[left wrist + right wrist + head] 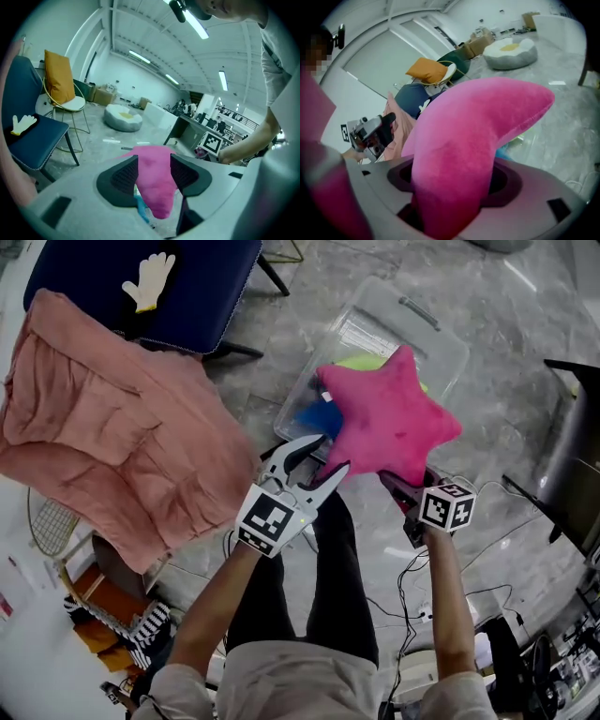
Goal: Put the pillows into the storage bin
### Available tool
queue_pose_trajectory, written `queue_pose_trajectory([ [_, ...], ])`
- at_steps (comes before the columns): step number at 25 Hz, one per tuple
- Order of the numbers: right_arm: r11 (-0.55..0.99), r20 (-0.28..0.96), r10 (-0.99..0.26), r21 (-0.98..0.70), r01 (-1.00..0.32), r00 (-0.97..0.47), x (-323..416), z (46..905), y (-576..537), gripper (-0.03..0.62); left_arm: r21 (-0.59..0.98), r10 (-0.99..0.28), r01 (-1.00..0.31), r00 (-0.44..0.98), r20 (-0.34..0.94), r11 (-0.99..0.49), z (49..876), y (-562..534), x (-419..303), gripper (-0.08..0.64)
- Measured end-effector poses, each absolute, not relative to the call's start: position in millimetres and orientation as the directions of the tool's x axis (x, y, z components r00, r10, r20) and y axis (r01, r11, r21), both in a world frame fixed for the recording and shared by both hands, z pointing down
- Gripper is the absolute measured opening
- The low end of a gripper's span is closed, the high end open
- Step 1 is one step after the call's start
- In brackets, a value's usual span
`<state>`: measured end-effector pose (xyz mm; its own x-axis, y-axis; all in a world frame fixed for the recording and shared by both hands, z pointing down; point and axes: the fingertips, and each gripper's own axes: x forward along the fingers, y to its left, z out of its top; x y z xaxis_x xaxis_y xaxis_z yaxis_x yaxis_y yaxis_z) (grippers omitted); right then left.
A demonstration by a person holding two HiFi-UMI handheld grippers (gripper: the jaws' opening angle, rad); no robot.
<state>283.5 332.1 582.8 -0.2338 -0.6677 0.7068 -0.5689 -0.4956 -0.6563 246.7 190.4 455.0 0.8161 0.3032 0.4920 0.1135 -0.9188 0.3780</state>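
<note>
A pink star pillow [389, 418] hangs over a clear plastic storage bin [412, 315] that stands on the floor. My right gripper [401, 488] is shut on the star's lower right arm, and that thick pink arm [478, 136] fills the gap between its jaws [452, 180]. My left gripper [335, 452] has the star's lower left arm [157, 197] between its jaws [153, 171]. Both pads touch the plush. Inside the bin lie a blue pillow [319, 416] and a yellow-green one [361, 360], both partly hidden by the star.
A large pink blanket [103, 437] is draped at the left. Behind it stands a dark blue chair [197, 287] with a white glove [150, 277] on it. Black furniture [572, 456] is at the right. Cables [412, 596] run by the person's legs.
</note>
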Motion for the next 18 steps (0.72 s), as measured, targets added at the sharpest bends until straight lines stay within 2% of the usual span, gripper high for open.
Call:
queue_pose_trajectory([
  [3,-0.550,0.704,-0.679,-0.675,-0.491,-0.207,313.3,598.9,336.8,0.354,0.379,0.284,0.088,0.816,0.503,-0.921,457.9,188.6,258.5,0.172],
  [8,-0.618,0.723,-0.667,-0.671,-0.409,-0.178,363.9,629.5,321.6,0.359,0.374,0.257,0.047,0.804,0.537,-0.926,463.0,180.8,270.5,0.028],
  [13,-0.706,0.747,-0.644,-0.664,-0.247,-0.168,409.7,667.6,290.0,0.364,0.383,0.263,0.039,0.791,0.552,-0.923,468.6,171.6,274.2,0.010],
  [18,-0.764,0.786,-0.589,-0.617,-0.186,-0.188,449.2,706.6,267.9,0.371,0.330,0.289,0.096,0.741,0.607,-0.939,485.2,169.6,277.0,0.011],
])
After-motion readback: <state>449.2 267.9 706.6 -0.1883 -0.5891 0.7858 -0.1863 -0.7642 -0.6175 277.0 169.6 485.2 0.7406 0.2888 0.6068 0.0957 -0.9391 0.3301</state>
